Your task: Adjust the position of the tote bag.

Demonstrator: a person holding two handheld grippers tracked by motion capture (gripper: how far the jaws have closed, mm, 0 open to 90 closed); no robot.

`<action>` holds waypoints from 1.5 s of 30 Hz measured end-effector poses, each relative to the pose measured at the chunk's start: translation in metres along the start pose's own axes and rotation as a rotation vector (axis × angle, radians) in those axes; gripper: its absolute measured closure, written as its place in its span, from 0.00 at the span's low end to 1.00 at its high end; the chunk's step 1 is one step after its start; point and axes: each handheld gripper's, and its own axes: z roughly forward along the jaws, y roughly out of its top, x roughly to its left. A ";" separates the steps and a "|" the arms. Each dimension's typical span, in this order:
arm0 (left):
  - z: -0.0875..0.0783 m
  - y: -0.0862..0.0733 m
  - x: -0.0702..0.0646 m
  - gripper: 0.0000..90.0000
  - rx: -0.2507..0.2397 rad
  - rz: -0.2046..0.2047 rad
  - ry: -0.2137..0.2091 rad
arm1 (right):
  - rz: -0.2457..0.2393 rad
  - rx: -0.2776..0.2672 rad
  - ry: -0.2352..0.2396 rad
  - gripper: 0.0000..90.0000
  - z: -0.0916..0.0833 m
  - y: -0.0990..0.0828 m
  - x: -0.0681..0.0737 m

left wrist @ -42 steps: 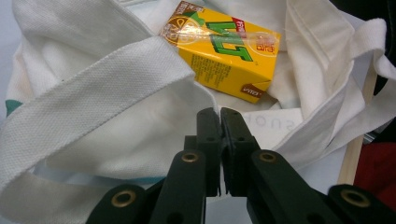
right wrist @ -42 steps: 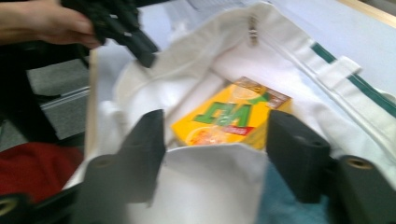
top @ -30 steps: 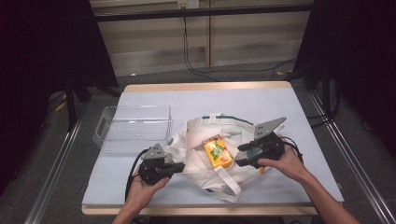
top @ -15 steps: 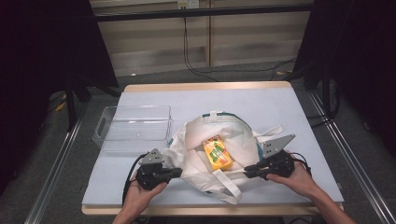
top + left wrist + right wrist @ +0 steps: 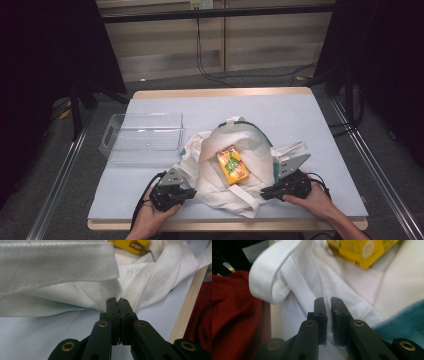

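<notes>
Tote bag (image 5: pixel 220 165) lies crumpled mid-table beside the clear bin (image 5: pixel 142 137), yellow carton (image 5: pixel 233 166) on top; left gripper (image 5: pixel 187 191) clamped on its near-left edge, right gripper (image 5: pixel 266 191) nipping fabric through a narrow gap

My left gripper (image 5: pixel 190 192) and right gripper (image 5: pixel 266 192) are black, each topped by a grey triangular plate, brass-coloured pivot pins at the jaw links, black cables trailing. My forearms are bare.

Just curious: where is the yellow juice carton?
High view: the juice carton lies on the white tote bag, at the table's near middle, between both grippers.
</notes>
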 end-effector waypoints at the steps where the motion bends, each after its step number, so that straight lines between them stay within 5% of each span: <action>1: 0.000 0.000 0.001 0.99 -0.006 -0.003 -0.008 | 0.011 -0.013 0.006 0.93 0.000 -0.002 -0.002; 7: 0.002 -0.001 0.009 0.98 -0.034 -0.029 -0.046 | 0.017 -0.012 0.018 0.94 0.000 -0.001 -0.004; 11: -0.008 0.001 0.011 0.97 -0.087 -0.047 -0.055 | 0.002 -0.036 0.011 0.85 -0.007 0.002 0.000; 16: -0.017 0.004 0.009 0.89 -0.146 -0.056 -0.051 | 0.015 -0.115 -0.004 0.73 -0.021 0.004 0.001; 20: -0.025 0.006 0.009 0.79 -0.183 -0.064 -0.009 | 0.014 -0.133 -0.019 0.66 -0.025 0.008 0.003; 28: -0.033 0.013 0.007 0.64 -0.253 -0.067 -0.006 | 0.013 -0.170 -0.027 0.57 -0.031 0.015 0.005; 38: -0.038 0.030 -0.011 0.56 -0.293 -0.047 0.009 | 0.024 -0.224 -0.058 0.54 -0.041 0.017 0.005; 45: -0.019 0.045 -0.018 0.49 -0.271 -0.076 -0.015 | 0.024 -0.224 -0.074 0.54 -0.040 0.017 0.005</action>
